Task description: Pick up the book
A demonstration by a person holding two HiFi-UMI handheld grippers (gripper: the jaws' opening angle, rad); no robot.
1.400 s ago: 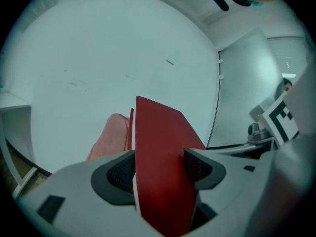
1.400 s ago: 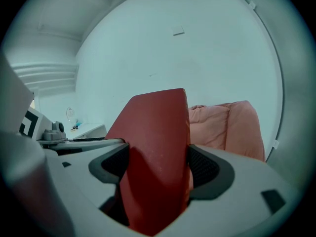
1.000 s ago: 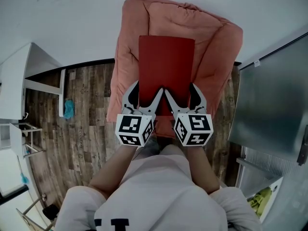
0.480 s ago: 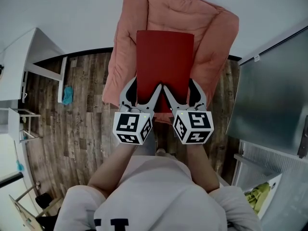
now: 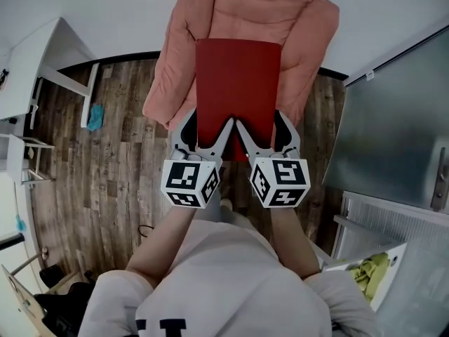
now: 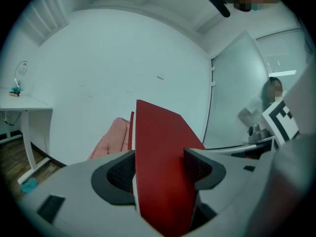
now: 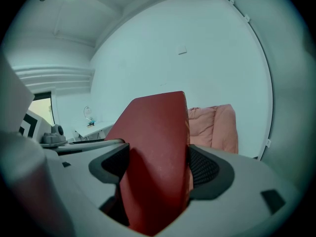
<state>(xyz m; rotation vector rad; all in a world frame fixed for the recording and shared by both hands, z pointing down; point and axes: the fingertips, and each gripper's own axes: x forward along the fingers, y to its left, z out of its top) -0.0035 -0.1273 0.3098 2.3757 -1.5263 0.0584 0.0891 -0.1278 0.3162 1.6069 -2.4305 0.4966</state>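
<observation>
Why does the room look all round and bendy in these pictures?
Left gripper view: the wide lens curves the wall and leaves black corners. Right gripper view: same curving, and the red book looks soft up close. Head view: the floor planks bow outward.

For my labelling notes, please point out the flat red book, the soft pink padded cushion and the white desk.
flat red book point(image 5: 237, 83): head view, middle of its cover.
soft pink padded cushion point(image 5: 245, 9): head view, puffy part above the book.
white desk point(image 5: 31, 65): head view, its flat top.
</observation>
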